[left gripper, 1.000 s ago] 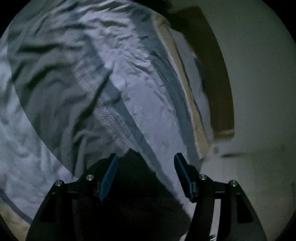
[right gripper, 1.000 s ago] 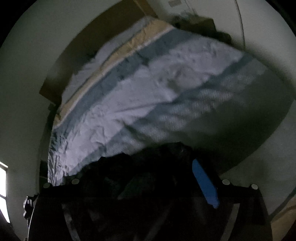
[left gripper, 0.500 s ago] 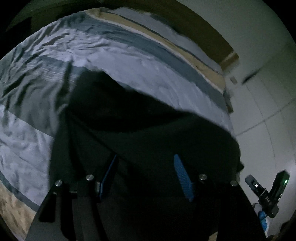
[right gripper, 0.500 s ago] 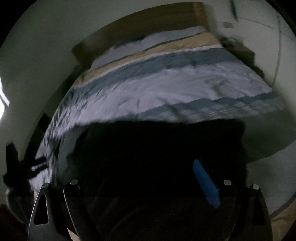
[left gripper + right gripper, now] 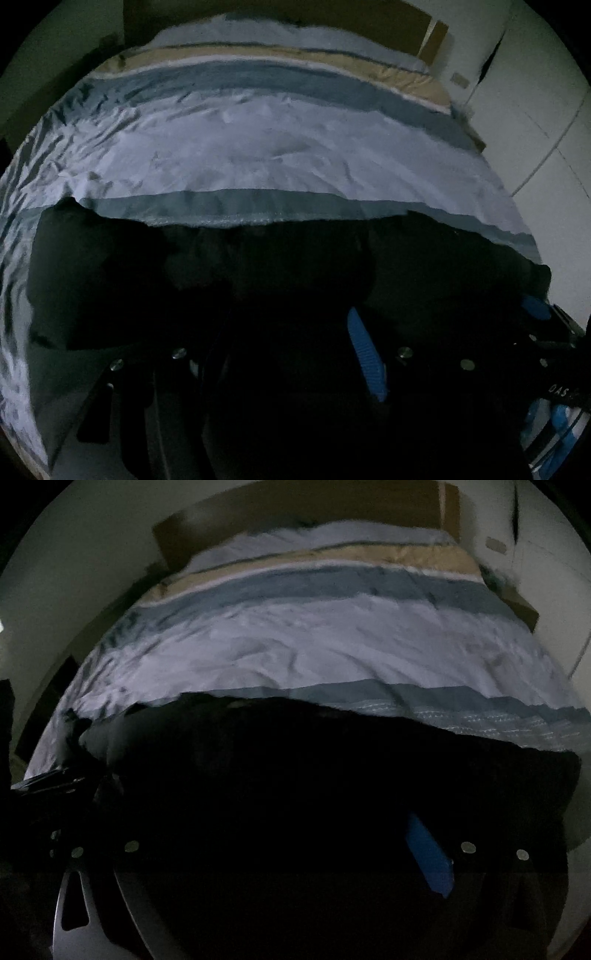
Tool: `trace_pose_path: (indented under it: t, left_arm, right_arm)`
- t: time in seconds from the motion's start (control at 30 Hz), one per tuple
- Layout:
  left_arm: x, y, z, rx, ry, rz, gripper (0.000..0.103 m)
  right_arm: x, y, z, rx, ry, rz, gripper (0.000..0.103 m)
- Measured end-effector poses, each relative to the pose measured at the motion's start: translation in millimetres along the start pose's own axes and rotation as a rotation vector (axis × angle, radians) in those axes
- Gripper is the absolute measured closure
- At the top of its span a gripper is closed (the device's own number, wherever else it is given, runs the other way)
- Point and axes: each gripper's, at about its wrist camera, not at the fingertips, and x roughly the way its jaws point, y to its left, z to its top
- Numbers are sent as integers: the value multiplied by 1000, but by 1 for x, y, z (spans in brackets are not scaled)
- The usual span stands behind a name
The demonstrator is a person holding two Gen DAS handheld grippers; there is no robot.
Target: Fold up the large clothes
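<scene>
A large black garment (image 5: 258, 280) lies spread across the near part of the bed and drapes over both grippers; it also fills the lower half of the right wrist view (image 5: 332, 775). My left gripper (image 5: 284, 354) has its jaws wide apart, with one blue pad (image 5: 365, 358) showing and the other hidden under cloth. My right gripper (image 5: 288, 849) likewise shows one blue pad (image 5: 428, 853), set far to the right; the black cloth covers the left one. The room is dim.
The bed has a striped cover (image 5: 280, 147) in white, blue-grey and tan bands, with a wooden headboard (image 5: 314, 513) behind. White walls stand on both sides. The other gripper (image 5: 543, 332) shows at the right edge of the left wrist view.
Both views swung from a tilted look along the bed to a level look at the headboard. The black garment came forward and now covers the space between both grippers' jaws.
</scene>
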Motion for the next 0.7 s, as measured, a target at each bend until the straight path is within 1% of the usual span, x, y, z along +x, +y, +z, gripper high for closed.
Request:
trace_pose_path:
  t: [0.13,0.27,0.4,0.5,0.53,0.6,0.63,0.7]
  left_arm:
    - [32,6,24,-11,18,24,33]
    - [54,11,31,-24,45,24,28]
    - [57,25,33,-29,57,-21,26]
    - [53,46,34,-39,71,-13,26]
    - [51,52,34,-52,74,-4,26]
    - [48,71,34,-98,88,39,26]
    - [45,81,34,-118,96,80,26]
    - [37,92,34,-119,99,163,26]
  right_arm:
    - [31,-16,13,36,32,1,1]
    - [48,-22,20,29,57,7,0]
    - [45,-34,20,0,61,14,0]
    - [38,-60,16,22,65,-15,1]
    - [35,-70,14,41,66,-31,1]
    - [29,-92,9,74,65,-88,1]
    - [26,-102,6,92,70,-106,1]
    - [21,-118,1,100,83,-168,1]
